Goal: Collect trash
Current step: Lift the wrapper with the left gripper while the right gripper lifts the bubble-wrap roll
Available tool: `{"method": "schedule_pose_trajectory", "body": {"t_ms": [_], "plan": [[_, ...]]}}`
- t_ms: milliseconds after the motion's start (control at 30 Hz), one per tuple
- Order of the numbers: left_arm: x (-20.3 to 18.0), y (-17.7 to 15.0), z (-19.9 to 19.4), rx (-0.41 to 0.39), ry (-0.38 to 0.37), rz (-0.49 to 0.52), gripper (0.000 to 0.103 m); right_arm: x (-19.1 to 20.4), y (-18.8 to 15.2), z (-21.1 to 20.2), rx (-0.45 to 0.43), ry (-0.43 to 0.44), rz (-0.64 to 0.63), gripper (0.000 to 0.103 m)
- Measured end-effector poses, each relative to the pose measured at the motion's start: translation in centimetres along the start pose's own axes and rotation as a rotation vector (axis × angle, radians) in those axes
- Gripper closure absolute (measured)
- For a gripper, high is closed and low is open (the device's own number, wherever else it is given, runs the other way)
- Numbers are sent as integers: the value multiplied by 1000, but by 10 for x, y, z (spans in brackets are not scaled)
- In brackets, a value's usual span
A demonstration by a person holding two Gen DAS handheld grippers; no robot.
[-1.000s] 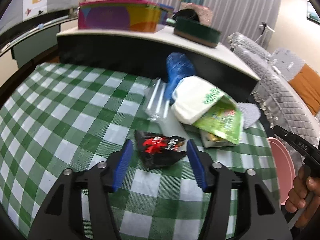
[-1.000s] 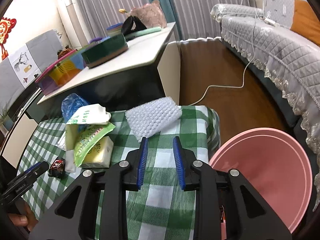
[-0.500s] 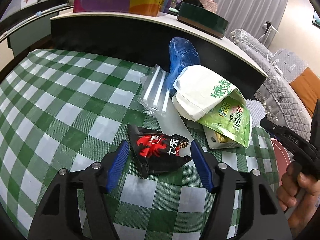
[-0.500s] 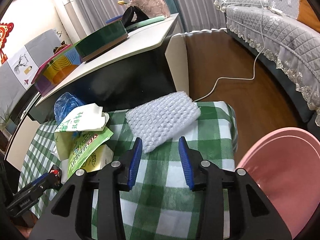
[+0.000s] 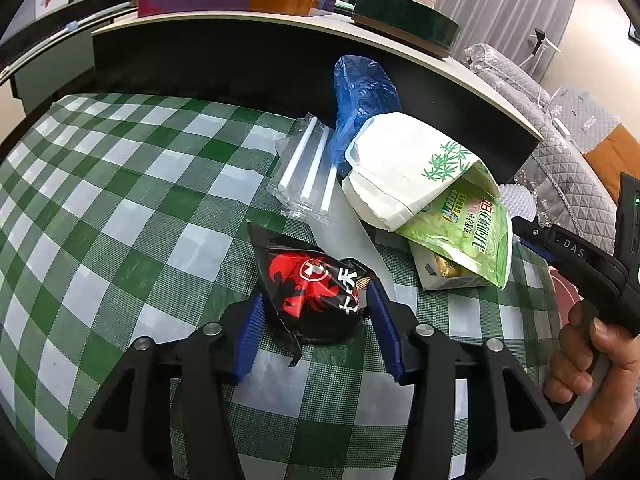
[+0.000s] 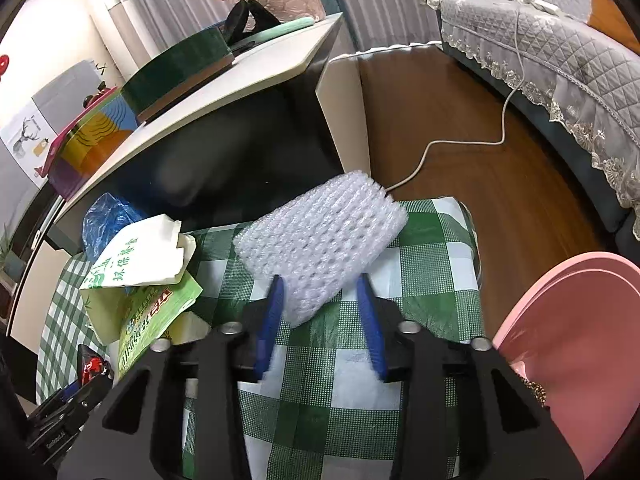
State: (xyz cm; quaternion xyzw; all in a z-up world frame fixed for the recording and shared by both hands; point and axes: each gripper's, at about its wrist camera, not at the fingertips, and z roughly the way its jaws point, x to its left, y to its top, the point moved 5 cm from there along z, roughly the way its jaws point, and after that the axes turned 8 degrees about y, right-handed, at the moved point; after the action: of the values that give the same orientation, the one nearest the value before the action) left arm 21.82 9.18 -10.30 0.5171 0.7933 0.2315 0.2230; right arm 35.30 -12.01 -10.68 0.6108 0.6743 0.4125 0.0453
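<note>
A black snack wrapper [image 5: 312,288] with a red crab print lies on the green checked tablecloth [image 5: 120,220]. My left gripper [image 5: 314,306] is open with its blue fingers on either side of the wrapper's near end. A folded sheet of bubble wrap [image 6: 320,240] lies near the table's far edge. My right gripper [image 6: 320,298] is open and straddles the bubble wrap's near corner. A pink bin [image 6: 568,352] stands beside the table at the right.
A pile sits mid-table: white paper bag [image 5: 404,168], green snack bag [image 5: 468,232], blue plastic bag [image 5: 362,96], clear sleeve of straws [image 5: 304,168]. A black-fronted counter [image 5: 240,56] with boxes stands behind. A grey sofa [image 6: 560,40] and white cable [image 6: 460,144] lie beyond.
Both grippers have moved forward and down. The left one now has the black wrapper between its fingers. The right one has opened wider and reached the bubble wrap.
</note>
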Motion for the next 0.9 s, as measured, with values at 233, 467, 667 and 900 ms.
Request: {"method": "schedule_pose_trajectory", "body": {"t_ms": [233,467,667,900], "plan": [[1,2,-4,-13,2,7,59,6,-2,-8,-11,-8,-54,98],[0,7,-17,-49,1,10,60,20,4,-33,-55,-11,-116,99],[-2,8,-30,-78,-4,14,60,28,5,-58,-77,-16,-160,99],[-8,7,-45,-111,-8,24,60,34,1,-94,-107,-32,-205,99]]}}
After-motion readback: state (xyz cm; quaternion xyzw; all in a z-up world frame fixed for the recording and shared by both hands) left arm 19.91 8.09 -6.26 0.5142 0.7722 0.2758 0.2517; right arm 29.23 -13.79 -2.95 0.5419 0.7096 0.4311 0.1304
